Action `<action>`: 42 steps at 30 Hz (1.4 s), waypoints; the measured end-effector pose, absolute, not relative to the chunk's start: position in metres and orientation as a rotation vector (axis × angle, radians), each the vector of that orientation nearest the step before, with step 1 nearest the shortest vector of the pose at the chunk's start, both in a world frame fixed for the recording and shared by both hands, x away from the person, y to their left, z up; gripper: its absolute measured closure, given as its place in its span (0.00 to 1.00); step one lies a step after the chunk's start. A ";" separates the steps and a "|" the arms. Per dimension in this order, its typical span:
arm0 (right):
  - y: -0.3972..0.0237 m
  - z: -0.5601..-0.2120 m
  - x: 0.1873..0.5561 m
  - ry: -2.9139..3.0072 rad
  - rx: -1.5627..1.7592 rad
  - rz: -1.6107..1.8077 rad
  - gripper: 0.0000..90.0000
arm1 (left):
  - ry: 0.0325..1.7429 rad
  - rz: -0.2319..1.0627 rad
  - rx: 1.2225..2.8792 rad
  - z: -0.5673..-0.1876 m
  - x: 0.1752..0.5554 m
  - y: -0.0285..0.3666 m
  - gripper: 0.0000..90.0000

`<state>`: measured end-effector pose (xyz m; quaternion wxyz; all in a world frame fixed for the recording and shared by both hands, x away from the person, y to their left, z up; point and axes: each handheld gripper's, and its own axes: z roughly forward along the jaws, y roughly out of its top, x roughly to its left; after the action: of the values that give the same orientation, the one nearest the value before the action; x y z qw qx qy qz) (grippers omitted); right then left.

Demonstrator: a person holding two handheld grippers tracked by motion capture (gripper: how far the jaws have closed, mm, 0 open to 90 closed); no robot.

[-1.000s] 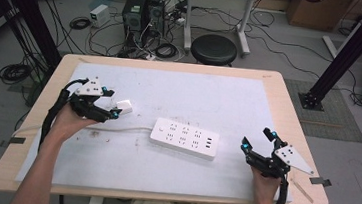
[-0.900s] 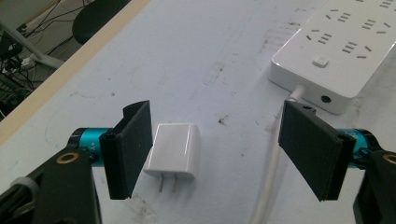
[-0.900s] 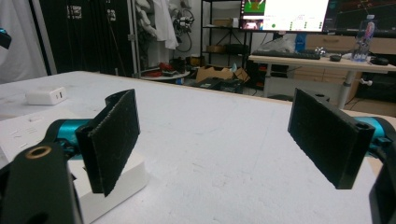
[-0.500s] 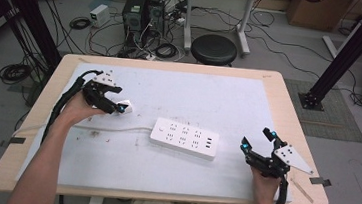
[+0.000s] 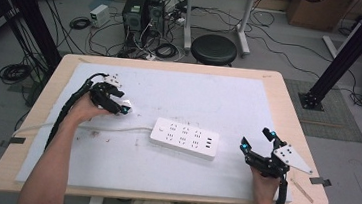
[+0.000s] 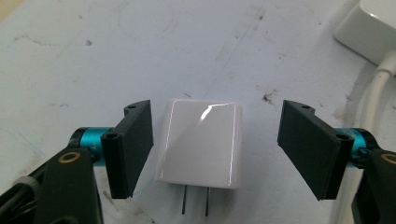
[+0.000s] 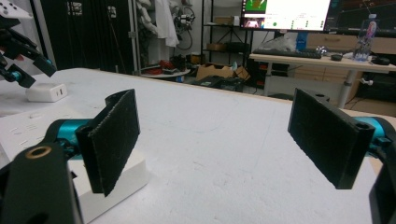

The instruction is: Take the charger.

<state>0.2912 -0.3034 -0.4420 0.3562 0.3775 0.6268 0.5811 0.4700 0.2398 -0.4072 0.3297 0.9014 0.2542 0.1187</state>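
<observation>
While the table (image 5: 280, 96) carries a white mat, a white power strip (image 5: 184, 138) lies near its centre, cord running left. Right gripper (image 5: 258, 142) hovers beside the strip's right end, jaws wide apart and empty. Left gripper (image 6: 215, 140) has its 2 jaws spread around a white charger (image 6: 201, 142), neither pad touching it.

The high view is looking down on the table (image 5: 289, 100). Both gripper views are sitting low and close, sharing the charger (image 6: 201, 142) (image 7: 45, 92).
</observation>
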 end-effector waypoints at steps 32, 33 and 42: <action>-0.303 -0.442 0.291 1.625 0.974 1.501 0.19 | 0.691 0.291 2.430 -0.428 0.481 0.238 0.43; -0.303 -0.442 0.291 1.626 0.970 1.499 0.19 | 0.692 0.295 2.426 -0.428 0.480 0.238 0.44; -0.302 -0.442 0.291 1.627 0.976 1.500 0.19 | 0.678 0.296 2.438 -0.429 0.480 0.239 0.47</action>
<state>0.2910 -0.3023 -0.4420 0.3537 0.3776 0.6292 0.5800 0.4802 0.2390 -0.4288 0.2925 0.9151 0.2545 0.1109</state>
